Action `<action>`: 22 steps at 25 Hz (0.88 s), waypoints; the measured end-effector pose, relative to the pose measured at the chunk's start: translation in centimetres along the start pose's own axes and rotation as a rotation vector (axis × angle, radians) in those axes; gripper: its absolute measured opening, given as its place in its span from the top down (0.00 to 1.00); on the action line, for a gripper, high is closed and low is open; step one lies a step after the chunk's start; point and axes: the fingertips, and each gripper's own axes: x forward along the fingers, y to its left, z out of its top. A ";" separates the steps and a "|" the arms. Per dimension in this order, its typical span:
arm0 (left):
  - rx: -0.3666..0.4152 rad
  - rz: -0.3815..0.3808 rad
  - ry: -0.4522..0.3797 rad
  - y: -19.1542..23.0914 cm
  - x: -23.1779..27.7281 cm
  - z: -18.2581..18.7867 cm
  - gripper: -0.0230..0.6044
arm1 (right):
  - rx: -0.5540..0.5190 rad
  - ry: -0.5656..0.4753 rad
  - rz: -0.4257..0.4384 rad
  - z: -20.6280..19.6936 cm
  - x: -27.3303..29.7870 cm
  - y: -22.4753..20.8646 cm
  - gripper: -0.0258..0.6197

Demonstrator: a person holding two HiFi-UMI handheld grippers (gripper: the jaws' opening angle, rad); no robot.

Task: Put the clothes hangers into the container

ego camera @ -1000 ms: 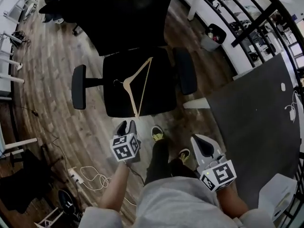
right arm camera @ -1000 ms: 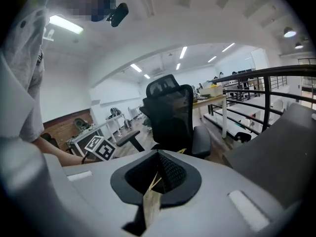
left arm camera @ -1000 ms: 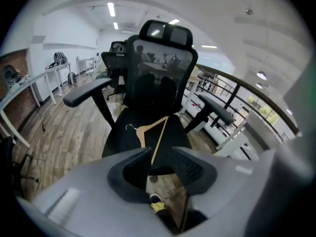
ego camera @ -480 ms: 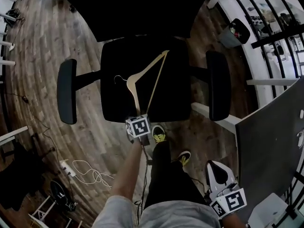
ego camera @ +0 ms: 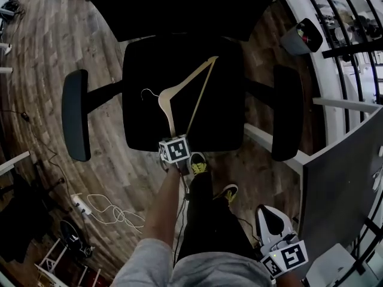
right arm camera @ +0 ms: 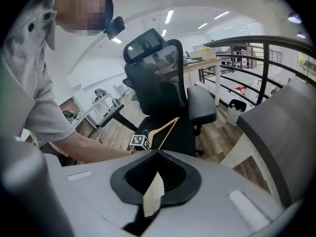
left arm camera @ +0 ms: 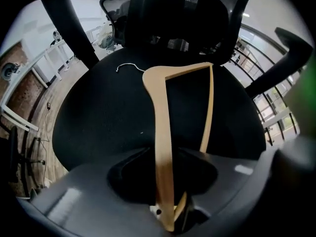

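On the black seat (ego camera: pixel 143 58) of the office chair lies the wooden clothes hanger (ego camera: pixel 185 80), flat, its wire hook (ego camera: pixel 145 92) towards our left armrest (ego camera: pixel 75 115) and its far corner towards the backrest (left arm camera: pixel 197 14); the near ends of its arm and its bar reach the seat's front edge

At that front edge the left gripper (left arm camera: pixel 169 215) points steeply down; its jaws have just been closing and now stand narrow, pressed on the near end of the hanger's arm, which runs straight up between them in the left gripper view; the hanger rests on the cushion

Low at our right side the right gripper (right arm camera: pixel 152 201) is well apart from the chair; its pale jaw tips meet, with nothing between them

Around the hanger the seat is hemmed by the two armrests, the right armrest (ego camera: pixel 286 121) standing between the seat and the dark grey desk (ego camera: pixel 341 184); the tall backrest closes the far side; our own left forearm (ego camera: pixel 164 208) reaches over our legs, and our yellow-trimmed shoes (ego camera: pixel 198 165) stand just before the seat's front edge

On the wooden floor (ego camera: pixel 48 40) to the left lie a white power strip (ego camera: pixel 79 204) and loose cables (ego camera: pixel 111 214); beyond the right armrest a waste bin (ego camera: pixel 302 37) sits by a black railing (ego camera: pixel 353 17)
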 end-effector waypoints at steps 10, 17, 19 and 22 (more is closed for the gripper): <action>-0.018 -0.087 -0.170 0.3 -4.7 1.0 0.81 | 0.008 -0.034 -0.006 -0.6 -1.8 0.0 0.96; -0.023 -0.080 -0.199 0.1 -5.5 1.0 0.81 | 0.015 -0.040 -0.012 -2.0 -2.9 -0.9 0.96; -0.009 -0.063 -0.118 -0.4 -3.6 -0.3 0.81 | 0.018 -0.037 -0.018 -2.4 -3.1 -1.2 0.96; 0.024 -0.017 -0.023 -0.6 -1.8 -1.1 0.80 | 0.021 -0.036 -0.029 -2.5 -3.4 -1.5 0.96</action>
